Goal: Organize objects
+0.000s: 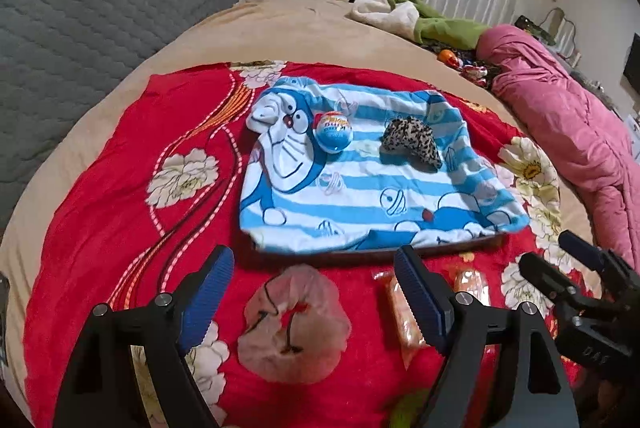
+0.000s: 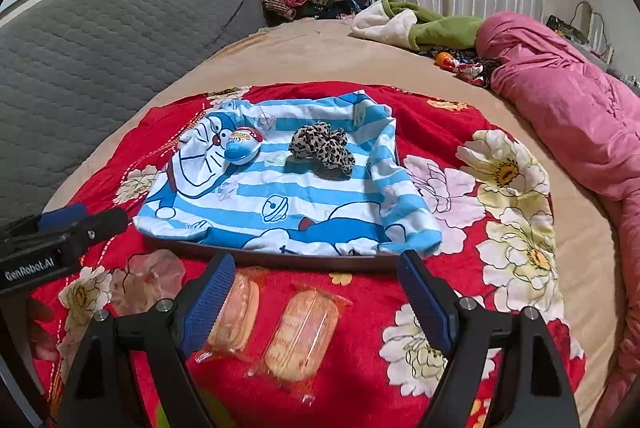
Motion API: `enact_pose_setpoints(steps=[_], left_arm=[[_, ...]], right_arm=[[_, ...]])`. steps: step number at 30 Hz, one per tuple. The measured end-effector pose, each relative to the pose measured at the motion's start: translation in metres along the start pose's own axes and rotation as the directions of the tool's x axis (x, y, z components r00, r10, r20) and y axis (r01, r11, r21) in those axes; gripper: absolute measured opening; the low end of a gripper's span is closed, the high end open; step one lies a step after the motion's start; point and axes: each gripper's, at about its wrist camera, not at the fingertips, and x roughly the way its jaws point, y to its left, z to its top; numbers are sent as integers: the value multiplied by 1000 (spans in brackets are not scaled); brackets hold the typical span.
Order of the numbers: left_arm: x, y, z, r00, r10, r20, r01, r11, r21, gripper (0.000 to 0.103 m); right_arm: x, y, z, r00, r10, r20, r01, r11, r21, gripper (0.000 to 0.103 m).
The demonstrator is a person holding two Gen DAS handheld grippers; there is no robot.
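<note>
A tray draped with a blue-striped Doraemon cloth lies on a red flowered sheet. On the cloth sit a blue-and-red egg toy and a leopard-print scrunchie; both also show in the right wrist view, the egg toy and the scrunchie. A pink translucent scrunchie lies between the fingers of my open left gripper. Two wrapped biscuit packs lie under my open right gripper. Both grippers are empty.
The sheet lies on a beige bed. A grey quilted headboard is on the left and a pink quilt on the right. Green and white clothes and small toys lie at the far side.
</note>
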Motion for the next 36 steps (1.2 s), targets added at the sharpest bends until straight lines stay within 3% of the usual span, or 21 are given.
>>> enact_pose_setpoints(steps=[6,11,19,36], left_arm=[[-10,7,-13,1000,-12,7,12,1000,-23,92],[-20,8,-24,1000,11,24,-11,1000,0,93],[-36,12,-39,999,-28,43,29,999,-16,93],[-65,12,-65,998,-8,67,7,1000,19,94]], right_arm=[[-18,12,-6,1000,-1,15,1,1000,-23,83],[-29,17,-14,1000,0,18,0,1000,-28,83],[-47,30,-26,1000,-6,26,7,998,-57,83],[-82,47,-41,998,-21,64,26,996,-85,83]])
